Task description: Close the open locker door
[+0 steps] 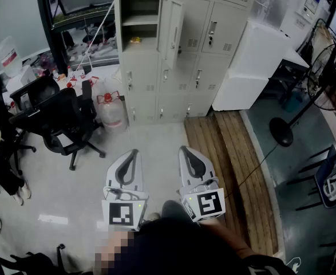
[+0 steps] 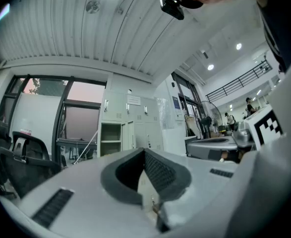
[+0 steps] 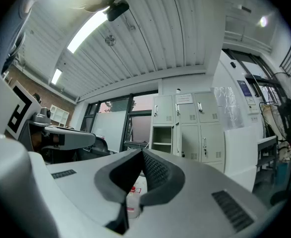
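Your left gripper (image 1: 134,152) is pointing level over the pale floor with its jaws pressed together on nothing. Your right gripper (image 1: 183,149) is pointing much the same way, likewise closed and empty. Both are standing well apart from the work.

The pale grey metal locker door (image 1: 173,28) is hanging swung out from the tall grey bank of steel lockers (image 1: 205,67), just right of its open compartment (image 1: 139,13) (something small and yellow is lying on the lower shelf). I am judging the door a light, stiff sheet-metal panel turning freely on its hinge. It is calling for no grip: a closed jaw tip pushing flat on the outer face near the free edge, away from the hinge, should be swinging it home. Expect it to be slick, and possibly to rebound if shoved hard.

On the approach, the black swivel office chair (image 1: 56,119) is standing left. The clear water jug with red cap (image 1: 111,110) is sitting near the locker base. The path between is looking open. The white boxy cabinet (image 1: 256,62) and the black standing fan (image 1: 325,79) are flanking the right, clear of the door's swing.
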Available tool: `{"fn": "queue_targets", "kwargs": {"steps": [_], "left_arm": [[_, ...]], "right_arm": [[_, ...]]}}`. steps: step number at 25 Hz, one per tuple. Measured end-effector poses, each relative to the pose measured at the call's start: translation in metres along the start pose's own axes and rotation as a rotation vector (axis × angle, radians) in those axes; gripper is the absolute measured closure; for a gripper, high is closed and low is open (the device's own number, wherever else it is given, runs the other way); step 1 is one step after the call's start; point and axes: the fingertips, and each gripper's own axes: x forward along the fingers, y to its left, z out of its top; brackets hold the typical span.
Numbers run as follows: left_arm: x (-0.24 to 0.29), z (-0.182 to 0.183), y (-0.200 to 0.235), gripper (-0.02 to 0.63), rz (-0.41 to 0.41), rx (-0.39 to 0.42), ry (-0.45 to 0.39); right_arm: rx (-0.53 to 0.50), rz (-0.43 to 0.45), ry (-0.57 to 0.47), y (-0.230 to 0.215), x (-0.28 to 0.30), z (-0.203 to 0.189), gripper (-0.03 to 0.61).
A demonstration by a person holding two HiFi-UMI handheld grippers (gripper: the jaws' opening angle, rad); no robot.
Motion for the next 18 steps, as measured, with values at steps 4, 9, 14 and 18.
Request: {"fn": "queue_targets", "kwargs": {"steps": [4,9,14,18], "left_arm": [[0.010,-0.008,0.000,0.612,-0.020,-0.001,0.017],[0.044,-0.015,0.006,0.612,-0.033,0.017,0.034],[0.095,-0.017,0.024,0.612,-0.010,0.008,0.029],[0.148,-0.019,0.036,0.612,0.000,-0.003,0.039]], "right_arm": [[0.020,-0.015,0.014,-0.008,0.006,-0.008,0.561],[0.036,0.005,0.002,-0.025,0.037,-0.018,0.560],[0.058,0.039,-0.010,-0.053,0.087,-0.022,0.547],[0.065,0.065,-0.016,-0.083,0.133,-0.024,0.497]]}}
